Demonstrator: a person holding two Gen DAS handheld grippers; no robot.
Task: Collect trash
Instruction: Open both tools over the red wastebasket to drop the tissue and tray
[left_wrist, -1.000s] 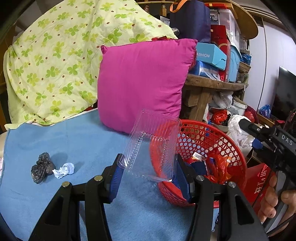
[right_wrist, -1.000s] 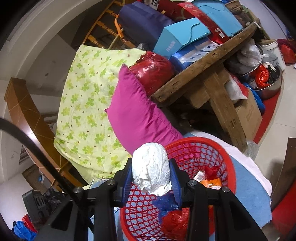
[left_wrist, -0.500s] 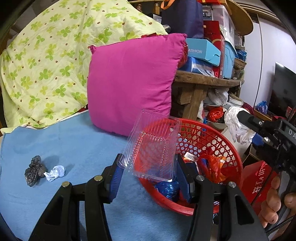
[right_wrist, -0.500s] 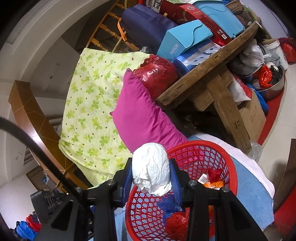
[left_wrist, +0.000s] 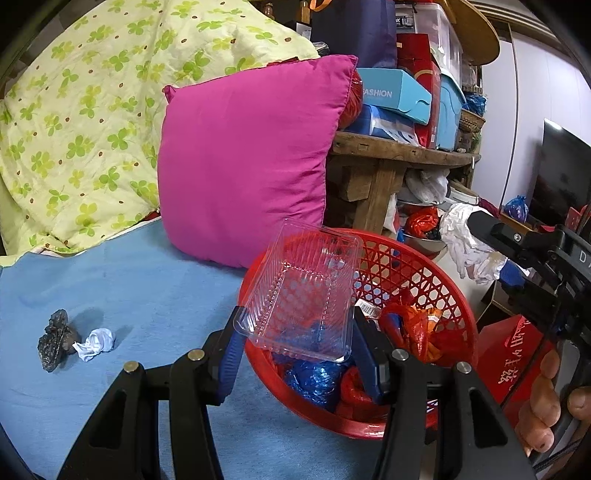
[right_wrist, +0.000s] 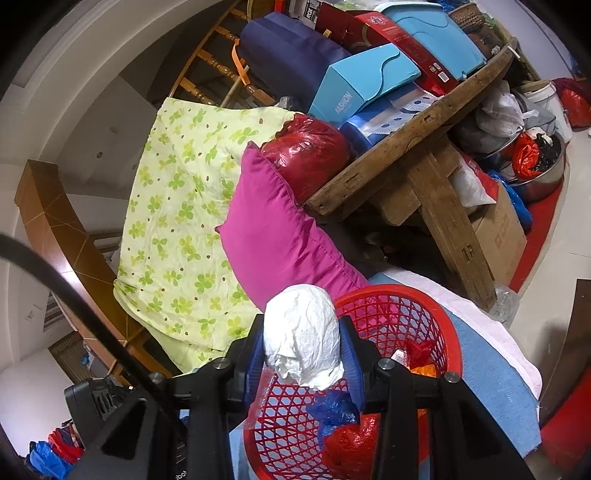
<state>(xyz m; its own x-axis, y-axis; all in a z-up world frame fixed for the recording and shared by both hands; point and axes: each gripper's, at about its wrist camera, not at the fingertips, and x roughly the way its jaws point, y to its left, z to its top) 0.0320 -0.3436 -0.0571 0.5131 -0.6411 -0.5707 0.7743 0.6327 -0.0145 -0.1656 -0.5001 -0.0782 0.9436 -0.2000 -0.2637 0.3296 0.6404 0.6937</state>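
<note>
A blue sheet (left_wrist: 155, 288) covers the bed. On it rest a red basket (left_wrist: 456, 314) (part full of wrappers), a pink pillow (left_wrist: 247, 158) propped upright behind it, a green-flowered quilt (left_wrist: 74, 122), and, well apart to the left, a black scrap (left_wrist: 55, 339) touching a white wad (left_wrist: 96, 342).

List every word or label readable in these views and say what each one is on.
"FASHION": side of the light blue box on the wooden table.
"ROX": dark carton at the top of the pile, right wrist view.
Chinese characters on the red box: too distorted to read.
Barcode label in the red basket: too small.
</note>
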